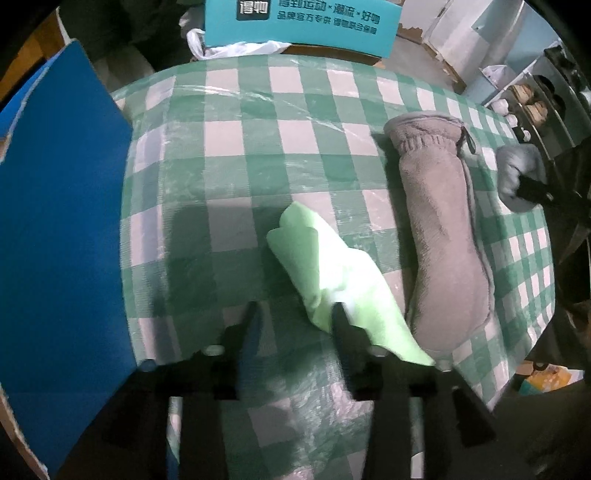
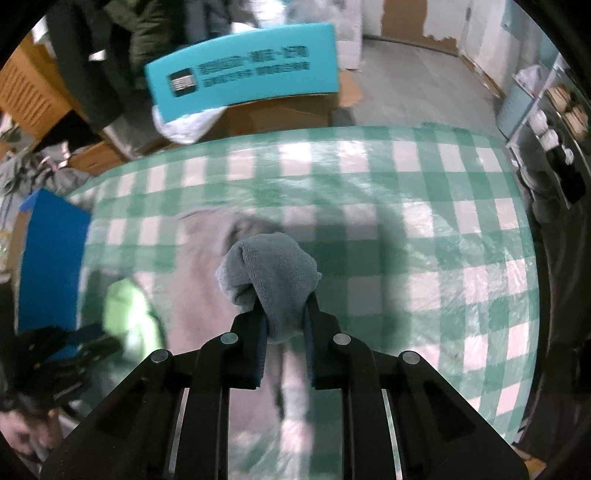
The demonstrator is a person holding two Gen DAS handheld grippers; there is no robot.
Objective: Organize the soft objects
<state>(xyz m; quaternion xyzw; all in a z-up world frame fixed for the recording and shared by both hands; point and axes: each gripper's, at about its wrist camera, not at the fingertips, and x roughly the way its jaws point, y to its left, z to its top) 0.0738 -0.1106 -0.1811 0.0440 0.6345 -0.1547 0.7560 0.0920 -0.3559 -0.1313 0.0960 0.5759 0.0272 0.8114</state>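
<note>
Both tongs point steeply down over the checked table (image 1: 258,155). The left tongs (image 1: 295,314) stand open, one finger touching the green cloth (image 1: 332,273). The right tongs (image 2: 282,314) are clamped on a lifted grey cloth (image 2: 271,269), above the long grey plush (image 1: 443,229).

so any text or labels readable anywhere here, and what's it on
"得物", white on a dark square, on the teal box beyond the checked table.
Two lines of dark Chinese print beside that logo: too distorted to read with confidence.
The same box in the right wrist view: logo and print blurred, unreadable.
No text shows on the blue board or the cloths.
</note>
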